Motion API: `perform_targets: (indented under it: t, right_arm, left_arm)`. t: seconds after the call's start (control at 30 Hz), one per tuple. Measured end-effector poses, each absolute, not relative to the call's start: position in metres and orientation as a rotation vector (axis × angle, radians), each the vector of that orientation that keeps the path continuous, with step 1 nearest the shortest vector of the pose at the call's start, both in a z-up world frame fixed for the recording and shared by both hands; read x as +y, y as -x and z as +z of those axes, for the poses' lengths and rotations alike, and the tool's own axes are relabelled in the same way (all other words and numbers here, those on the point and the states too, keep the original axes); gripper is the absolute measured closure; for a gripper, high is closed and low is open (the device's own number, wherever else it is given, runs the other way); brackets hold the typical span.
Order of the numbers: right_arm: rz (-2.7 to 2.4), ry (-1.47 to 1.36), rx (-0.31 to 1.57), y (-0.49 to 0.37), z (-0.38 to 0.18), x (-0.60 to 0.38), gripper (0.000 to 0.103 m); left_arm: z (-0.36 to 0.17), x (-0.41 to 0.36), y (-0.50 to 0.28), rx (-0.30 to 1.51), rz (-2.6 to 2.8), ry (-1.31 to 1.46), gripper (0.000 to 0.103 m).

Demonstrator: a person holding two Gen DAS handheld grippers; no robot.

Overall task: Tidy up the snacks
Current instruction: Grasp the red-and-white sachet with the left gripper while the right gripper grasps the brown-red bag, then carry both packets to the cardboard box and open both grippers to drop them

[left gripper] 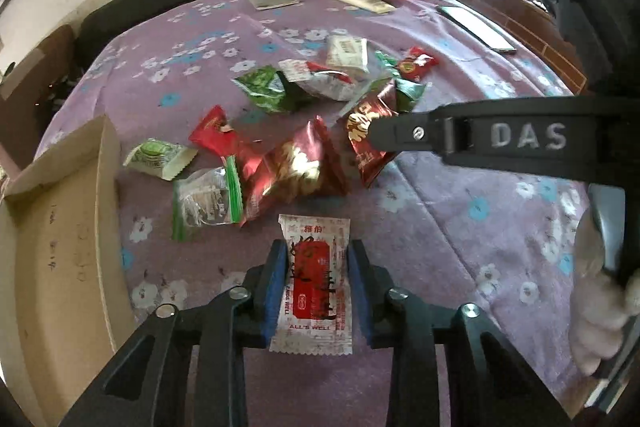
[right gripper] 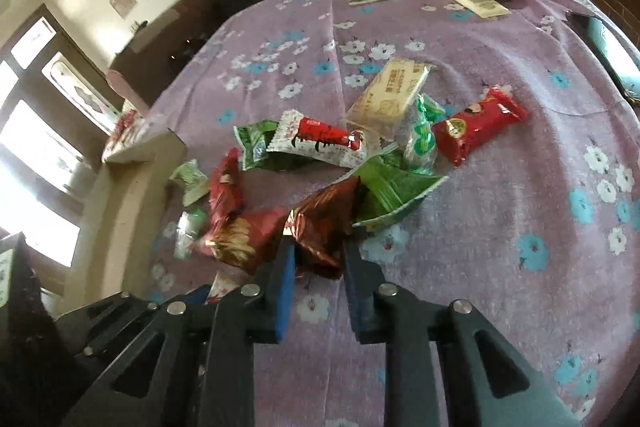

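Left wrist view: blue pads of the left hand-held gripper (left gripper: 316,291) clamp a white-and-red sachet (left gripper: 312,283) at six o'clock; cardboard box (left gripper: 60,247) sits at eight o'clock on the purple floral cloth (left gripper: 460,235)

Right wrist view: right hand-held gripper (right gripper: 318,267), narrowly parted, pinches a dark red foil packet (right gripper: 324,227), snack pile (right gripper: 360,139) at twelve o'clock
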State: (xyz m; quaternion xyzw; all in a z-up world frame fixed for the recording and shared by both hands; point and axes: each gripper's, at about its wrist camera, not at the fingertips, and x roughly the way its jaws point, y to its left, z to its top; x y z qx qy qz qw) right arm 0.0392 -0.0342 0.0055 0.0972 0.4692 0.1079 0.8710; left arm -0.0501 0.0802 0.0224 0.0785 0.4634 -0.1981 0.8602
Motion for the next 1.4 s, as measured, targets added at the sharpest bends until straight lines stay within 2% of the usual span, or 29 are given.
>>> perform_targets:
  t: [0.2, 0.43, 0.73, 1.07, 1.4]
  right_arm:
    - [0.239, -0.187, 0.941, -0.02, 0.016, -0.053, 0.084]
    - [0.261, -0.239, 0.919, -0.003, 0.024, -0.076, 0.087]
    - [0.342, -0.195, 0.865, 0.018, 0.049, -0.053, 0.091]
    - [0.541, -0.173, 0.893, 0.023, 0.062, 0.039, 0.092]
    - [0.719, -0.1, 1.01, 0.014, 0.03, 0.157, 0.092]
  left_arm:
    - [0.029, 0.087, 0.068, 0.984, -0.464, -0.102, 0.076]
    - [0.054, 0.099, 0.084, 0.913, -0.449, -0.019, 0.076]
    - [0.093, 0.172, 0.104, 0.788, -0.314, 0.118, 0.076]
    - [0.071, 0.278, 0.113, 0.783, -0.094, 0.256, 0.076]
    - [0.046, 0.334, 0.108, 0.804, 0.014, 0.321, 0.073]
